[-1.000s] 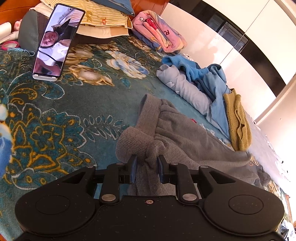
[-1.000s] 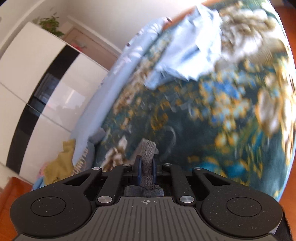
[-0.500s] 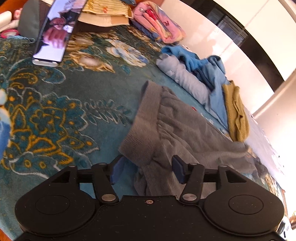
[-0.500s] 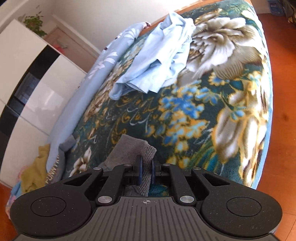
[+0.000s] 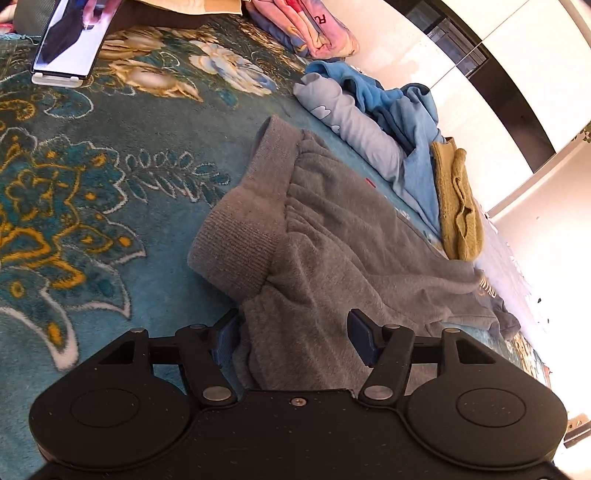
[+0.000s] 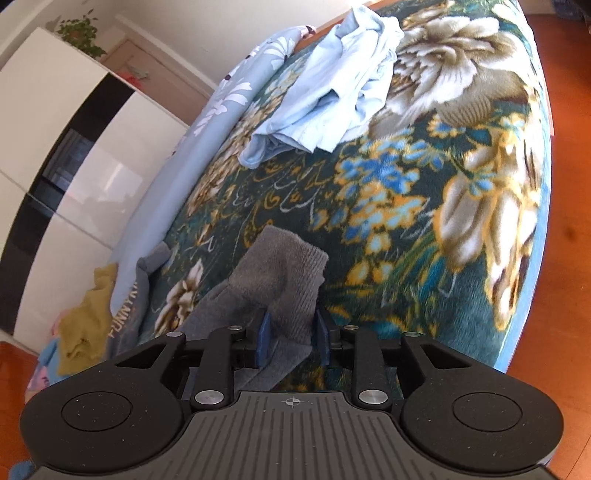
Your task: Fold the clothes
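Left wrist view: the left gripper (image 5: 293, 338) stands wide apart over the grey sweatshirt (image 5: 343, 236), which lies flat on the bed (image 5: 92, 206), ribbed cuff (image 5: 240, 240) laid across its body. Right wrist view: the right gripper (image 6: 291, 341) is parted too, the other cuff (image 6: 284, 269) resting loose between its fingers. Sleeves look placed; the body fold remains, and other clothes wait.

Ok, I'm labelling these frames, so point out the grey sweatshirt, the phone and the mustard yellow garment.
grey sweatshirt (image 5: 354, 251): left wrist view, on its body just past the ribbed hem.
phone (image 5: 74, 35): left wrist view, on its lit screen.
mustard yellow garment (image 5: 458, 206): left wrist view, on its crumpled middle.
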`<state>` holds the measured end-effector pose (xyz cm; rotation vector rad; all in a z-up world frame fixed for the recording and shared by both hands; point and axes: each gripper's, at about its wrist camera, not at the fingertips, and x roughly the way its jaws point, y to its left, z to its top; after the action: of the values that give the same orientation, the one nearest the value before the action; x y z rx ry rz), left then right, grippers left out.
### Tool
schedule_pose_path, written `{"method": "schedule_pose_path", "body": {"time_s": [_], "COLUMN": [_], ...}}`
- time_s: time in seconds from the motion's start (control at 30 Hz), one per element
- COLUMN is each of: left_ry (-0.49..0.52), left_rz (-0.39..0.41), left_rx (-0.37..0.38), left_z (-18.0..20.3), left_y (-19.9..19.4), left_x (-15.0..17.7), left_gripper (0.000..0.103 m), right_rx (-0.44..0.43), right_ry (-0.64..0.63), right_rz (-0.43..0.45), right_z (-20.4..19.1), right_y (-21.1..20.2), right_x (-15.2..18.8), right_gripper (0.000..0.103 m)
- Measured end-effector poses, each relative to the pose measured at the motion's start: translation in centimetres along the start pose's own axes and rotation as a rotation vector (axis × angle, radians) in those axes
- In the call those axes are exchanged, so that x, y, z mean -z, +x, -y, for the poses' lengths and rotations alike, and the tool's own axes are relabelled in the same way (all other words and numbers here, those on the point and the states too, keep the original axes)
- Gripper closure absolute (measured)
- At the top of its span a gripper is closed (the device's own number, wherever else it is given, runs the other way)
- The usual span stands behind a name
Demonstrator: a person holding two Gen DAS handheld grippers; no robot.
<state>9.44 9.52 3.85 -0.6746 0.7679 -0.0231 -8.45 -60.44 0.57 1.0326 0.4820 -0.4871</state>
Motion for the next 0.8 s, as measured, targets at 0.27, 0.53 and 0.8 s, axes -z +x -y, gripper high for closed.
{"method": "schedule_pose_path", "body": {"time_s": [0.27, 0.53, 0.8], "left_ry": [-0.054, -0.035, 0.063], "left_rz": [0.012, 0.061, 0.097], "left_rx": [0.011, 0.059, 0.067], "left_z": [-0.7, 1.1, 2.7], "left_y": [-0.5, -1.7, -6.1], "left_x": [-0.1, -1.9, -3.2], "left_gripper": [0.069, 0.093, 0.093], "right_rx": [-0.011, -0.016, -0.114], "right_ry": [0.051, -0.026, -0.184], "right_rz": [0.020, 0.037, 0.176], "right_z": [-0.9, -3.9, -8.7], "right_y": [0.2, 1.0, -3.6], "right_x": [-0.2, -2.0, -4.7], "right_gripper": [0.073, 0.094, 0.095]}}
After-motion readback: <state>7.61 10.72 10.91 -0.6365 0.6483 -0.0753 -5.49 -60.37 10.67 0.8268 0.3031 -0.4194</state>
